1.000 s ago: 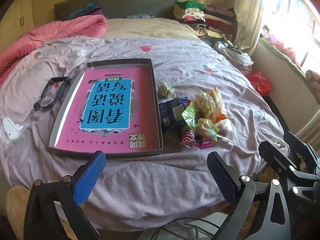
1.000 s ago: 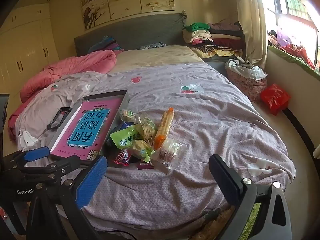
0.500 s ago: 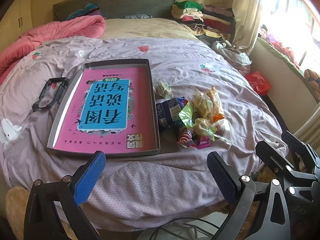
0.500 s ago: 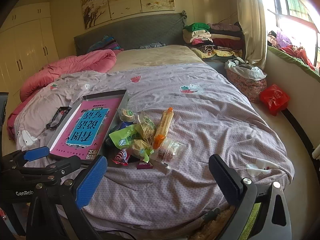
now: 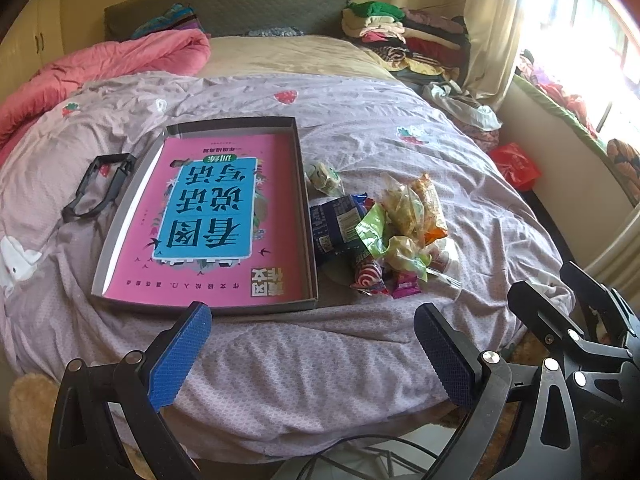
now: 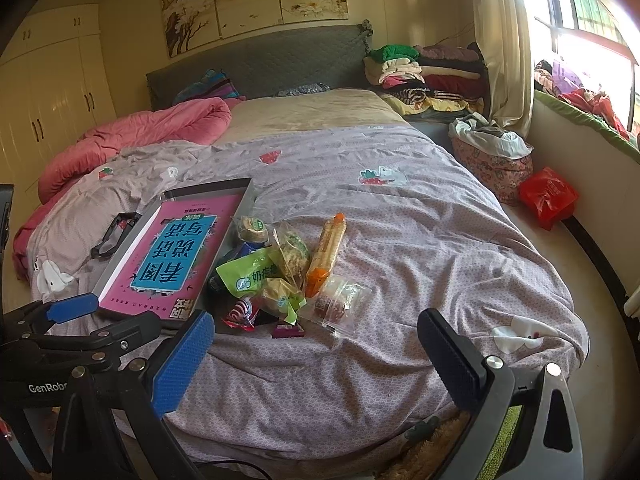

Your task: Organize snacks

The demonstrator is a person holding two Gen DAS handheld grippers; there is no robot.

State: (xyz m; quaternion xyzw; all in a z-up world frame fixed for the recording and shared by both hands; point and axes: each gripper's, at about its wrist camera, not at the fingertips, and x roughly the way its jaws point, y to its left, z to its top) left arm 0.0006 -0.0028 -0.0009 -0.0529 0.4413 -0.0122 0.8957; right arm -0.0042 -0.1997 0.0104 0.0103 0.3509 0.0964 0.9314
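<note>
A bedroom is shown, w/ a bed [image 6: 420, 240] covered by a lilac dotted quilt; a pink duvet [image 6: 140, 136] is bunched at the head end on the left, and folded clothes [image 6: 420, 72] are stacked beside the grey headboard [image 6: 260, 64]. A painting [image 6: 256, 0] is hung above the headboard, and bright light is let in by a window [image 6: 592, 28] on the right.

On the quilt a shallow grey tray [image 5: 304, 216] is laid flat, w/ a pink and blue book [image 5: 212, 216] lying inside it. Just right of the tray, touching its edge, a pile of snacks [image 5: 380, 236] is heaped: a dark blue packet [image 5: 336, 228], a lime-green packet [image 6: 248, 272], a long orange-tipped pack [image 6: 326, 248], a clear bag [image 6: 340, 300], a red-and-white swirl candy [image 6: 240, 314], and a small round wrapped item [image 6: 252, 228] at the far end. None of the snacks is seen inside the tray. A black strap-like object [image 5: 100, 188] is left on the quilt to the left of the tray.

The left tongs [image 5: 312, 352] are held above the near edge of the bed, spread wide, nothing pinched between the blue pads [image 5: 180, 356]. The right tongs [image 6: 316, 364] are likewise spread wide and empty, near the pile but apart from it. Each pair of tongs is glimpsed at the edge of the other's view.
</note>
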